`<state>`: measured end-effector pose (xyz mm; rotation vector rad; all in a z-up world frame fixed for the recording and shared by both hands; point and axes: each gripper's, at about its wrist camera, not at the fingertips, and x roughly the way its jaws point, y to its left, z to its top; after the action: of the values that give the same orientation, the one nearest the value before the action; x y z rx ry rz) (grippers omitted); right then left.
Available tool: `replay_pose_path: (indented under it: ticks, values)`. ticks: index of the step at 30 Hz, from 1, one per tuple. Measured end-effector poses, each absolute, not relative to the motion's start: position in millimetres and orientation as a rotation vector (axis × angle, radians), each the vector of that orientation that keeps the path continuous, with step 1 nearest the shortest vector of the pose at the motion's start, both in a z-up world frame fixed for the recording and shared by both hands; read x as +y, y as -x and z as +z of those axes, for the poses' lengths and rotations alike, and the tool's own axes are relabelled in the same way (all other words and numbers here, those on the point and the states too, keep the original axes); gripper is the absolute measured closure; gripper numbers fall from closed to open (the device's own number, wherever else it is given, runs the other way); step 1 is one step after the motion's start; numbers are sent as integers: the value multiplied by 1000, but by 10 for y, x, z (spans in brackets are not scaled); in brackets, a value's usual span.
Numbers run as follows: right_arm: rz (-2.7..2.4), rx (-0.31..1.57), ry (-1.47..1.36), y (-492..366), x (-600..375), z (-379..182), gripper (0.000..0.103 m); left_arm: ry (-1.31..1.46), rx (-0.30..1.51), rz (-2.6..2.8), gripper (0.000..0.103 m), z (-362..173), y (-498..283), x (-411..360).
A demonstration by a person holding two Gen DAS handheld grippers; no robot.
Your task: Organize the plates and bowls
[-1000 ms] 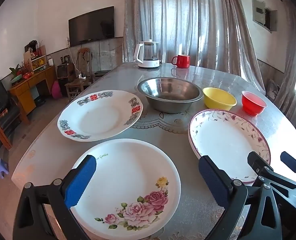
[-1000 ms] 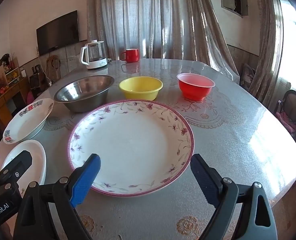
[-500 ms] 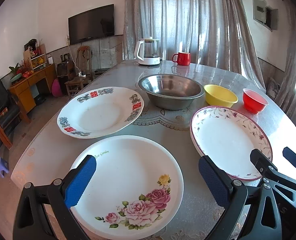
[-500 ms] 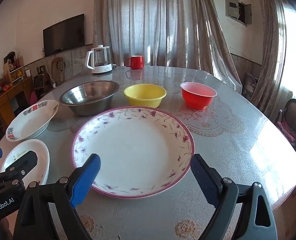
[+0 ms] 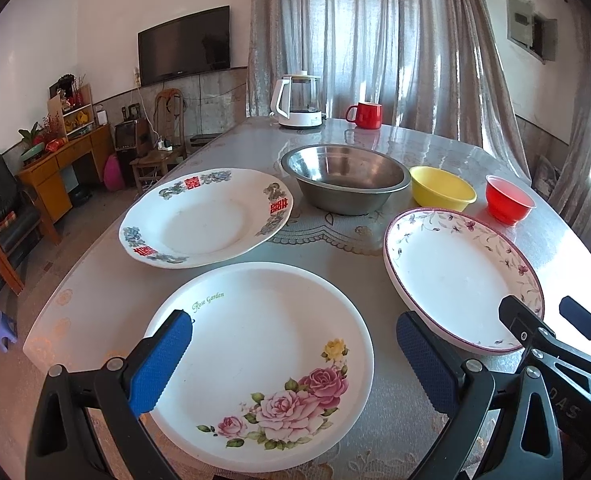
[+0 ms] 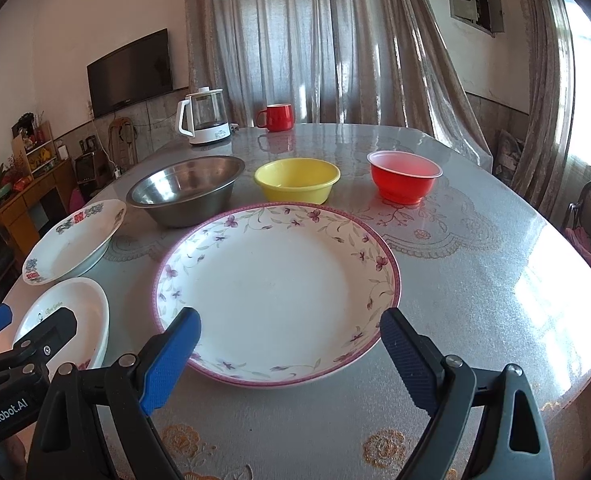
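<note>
**Mia:** Is any tidying done yet?

**Ben:** I don't think so. Nothing is stacked. All three plates and all three bowls sit apart on the shiny grey counter (image 6: 475, 248).

**Mia:** What are the tools doing?

**Ben:** The left tool (image 5: 291, 360) is wide open and holds nothing. The white round plate with pink roses (image 5: 261, 364) lies flat right under and between its blue fingers (image 5: 161, 358). The right tool (image 6: 289, 354) is wide open too, and empty. The big white plate with the purple flower rim (image 6: 277, 290) lies just in front of it.

**Mia:** And the other things?

**Ben:** Past the left tool, further out, is the white plate with red and blue marks (image 5: 205, 216). Far ahead of the right tool stand the shiny metal bowl (image 6: 185, 188), the yellow plastic bowl (image 6: 297, 180) and the small red plastic bowl (image 6: 404, 176), in a row, side by side, not touching.

**Mia:** So what is left?

**Ben:** Everything, I guess. The plates need to go in one pile and the bowls inside each other. My guess is each tool is about to pick up the plate nearest to it.
</note>
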<state>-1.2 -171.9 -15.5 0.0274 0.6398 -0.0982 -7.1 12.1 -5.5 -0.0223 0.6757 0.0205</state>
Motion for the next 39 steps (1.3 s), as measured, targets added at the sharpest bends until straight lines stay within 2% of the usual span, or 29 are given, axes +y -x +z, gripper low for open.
replay_pose_path:
  ticks: [39]
  values:
    - [-106,639,-58,-39,-1887,-204,10,-23,708,-26,0,-107,-26,-82]
